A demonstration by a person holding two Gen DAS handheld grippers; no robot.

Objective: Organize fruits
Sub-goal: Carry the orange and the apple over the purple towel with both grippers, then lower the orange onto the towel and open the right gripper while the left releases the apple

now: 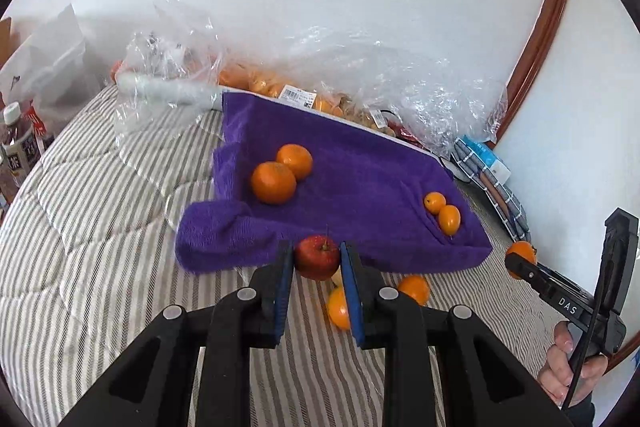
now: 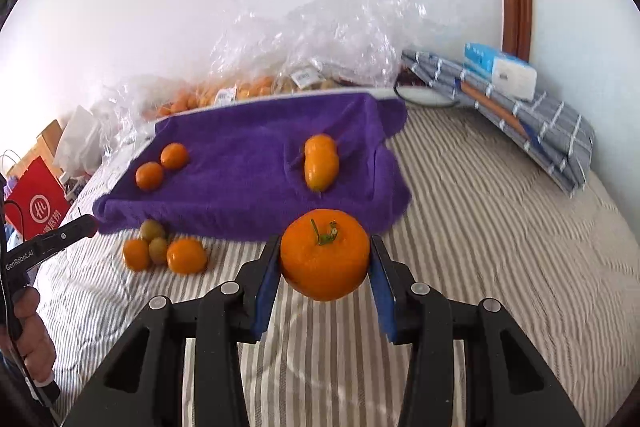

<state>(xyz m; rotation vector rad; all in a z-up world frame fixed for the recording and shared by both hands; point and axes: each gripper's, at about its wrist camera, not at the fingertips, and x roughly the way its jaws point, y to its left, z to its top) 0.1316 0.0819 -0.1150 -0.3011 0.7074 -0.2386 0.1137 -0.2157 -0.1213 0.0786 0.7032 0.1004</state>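
My left gripper [image 1: 317, 259] is clamped on one small red apple [image 1: 318, 257], both blue pads pressed to its sides, just off the near edge of the purple towel [image 1: 360, 187]. My right gripper [image 2: 324, 259] is clamped on one large orange [image 2: 324, 254], stem end facing the camera, held clear above the striped bedcover [image 2: 480, 227]. On the towel I count four fruits: two round oranges [image 1: 282, 173] touching each other toward ten o'clock from the apple, and two small oval ones [image 1: 442, 211] touching toward two o'clock. On the bedcover, at nine o'clock from the held orange in the right view, lies a cluster of four: two orange fruits [image 2: 186, 255] and two small greenish-yellow ones [image 2: 154, 237]. Behind the towel, clear plastic bags [image 1: 360, 75] hold more orange fruit; their white price labels are too small to read. The right gripper's arm reads "DAS" in the left view; the left one reads "GenRoboLAI", as far as I can make it out. A red bag [image 2: 36, 203] carries white characters I cannot read. Both grippers point forward and down at the bed, and a hand [image 1: 568, 371] wraps the right one's handle.
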